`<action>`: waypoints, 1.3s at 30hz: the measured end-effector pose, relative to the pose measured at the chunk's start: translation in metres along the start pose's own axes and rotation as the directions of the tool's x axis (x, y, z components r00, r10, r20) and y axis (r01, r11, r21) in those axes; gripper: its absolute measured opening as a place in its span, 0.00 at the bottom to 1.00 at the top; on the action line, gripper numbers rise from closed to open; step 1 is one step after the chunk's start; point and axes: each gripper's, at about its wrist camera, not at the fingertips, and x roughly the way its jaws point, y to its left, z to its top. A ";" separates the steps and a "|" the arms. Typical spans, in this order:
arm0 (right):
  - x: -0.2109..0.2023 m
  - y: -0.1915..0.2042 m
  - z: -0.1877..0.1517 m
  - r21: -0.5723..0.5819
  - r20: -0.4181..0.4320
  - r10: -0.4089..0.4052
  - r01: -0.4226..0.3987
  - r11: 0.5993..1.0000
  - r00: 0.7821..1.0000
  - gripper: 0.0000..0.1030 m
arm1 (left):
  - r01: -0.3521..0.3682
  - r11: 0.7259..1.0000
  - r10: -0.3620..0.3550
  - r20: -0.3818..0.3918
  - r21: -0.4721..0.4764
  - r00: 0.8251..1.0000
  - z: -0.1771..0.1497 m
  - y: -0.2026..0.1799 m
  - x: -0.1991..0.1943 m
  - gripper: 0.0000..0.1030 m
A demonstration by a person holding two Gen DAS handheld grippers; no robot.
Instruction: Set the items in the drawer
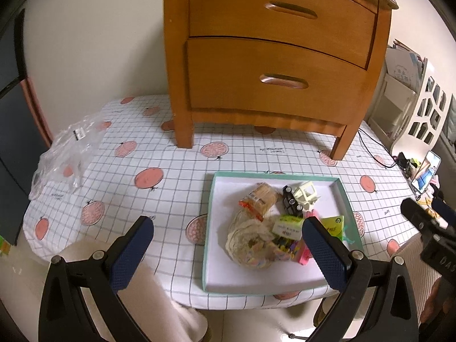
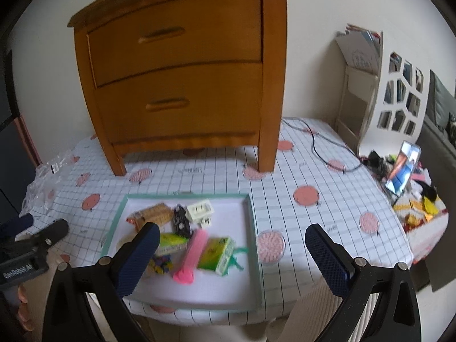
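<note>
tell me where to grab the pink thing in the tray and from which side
Grip the pink stick across its narrow mid-shaft, coming down from above with the right gripper, jaws set crosswise to its length. It lies flat in the tray, with the green packet close beside it, so a low sideways approach looks crowded.

Two drawers shut; items heaped in tray on counter.
Wooden nightstand [image 1: 273, 57] far, upper drawer [image 1: 282, 8] and lower drawer [image 1: 273, 79] closed. Near: teal-rimmed tray [image 1: 209, 228] holding cracker pack [image 1: 260, 199], pink tube [image 2: 191, 253], green box [image 2: 216, 252], white plug [image 2: 199, 209].
</note>
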 end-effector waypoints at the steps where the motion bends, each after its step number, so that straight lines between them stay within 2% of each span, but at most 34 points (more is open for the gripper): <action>1: 0.002 0.000 0.005 -0.001 0.009 0.009 -0.009 1.000 1.000 1.00 | 0.010 1.000 -0.010 -0.001 -0.004 1.000 0.005 0.000 0.003 1.00; 3: 0.006 -0.002 0.015 -0.001 0.021 0.023 -0.023 1.000 1.000 1.00 | 0.031 0.999 -0.030 0.013 -0.019 0.999 0.015 0.000 0.009 1.00; 7: 0.022 -0.008 0.038 0.010 0.040 0.109 -0.109 0.994 0.993 1.00 | 0.053 0.998 -0.052 0.041 -0.028 0.998 0.041 0.003 0.021 1.00; 14: 0.059 -0.021 0.081 0.054 0.050 0.133 -0.136 0.989 0.990 1.00 | 0.062 0.998 -0.059 0.102 -0.028 0.993 0.098 0.014 0.043 1.00; 18: 0.082 -0.029 0.110 0.045 0.059 0.188 -0.191 0.981 0.980 1.00 | 0.052 0.998 -0.050 0.056 -0.025 0.997 0.135 0.022 0.063 1.00; 22: 0.105 -0.036 0.139 0.007 0.064 0.181 -0.182 0.983 0.981 1.00 | 0.034 0.996 -0.029 0.056 -0.085 0.998 0.168 0.040 0.086 1.00; 30: 0.149 -0.049 0.180 -0.042 0.061 0.197 -0.194 0.980 0.979 1.00 | 0.064 0.996 -0.058 0.095 -0.060 0.994 0.206 0.052 0.122 1.00; 39: 0.170 -0.046 0.201 -0.085 0.052 0.251 -0.246 0.966 0.967 1.00 | 0.175 0.984 -0.169 0.124 -0.042 0.978 0.231 0.063 0.146 1.00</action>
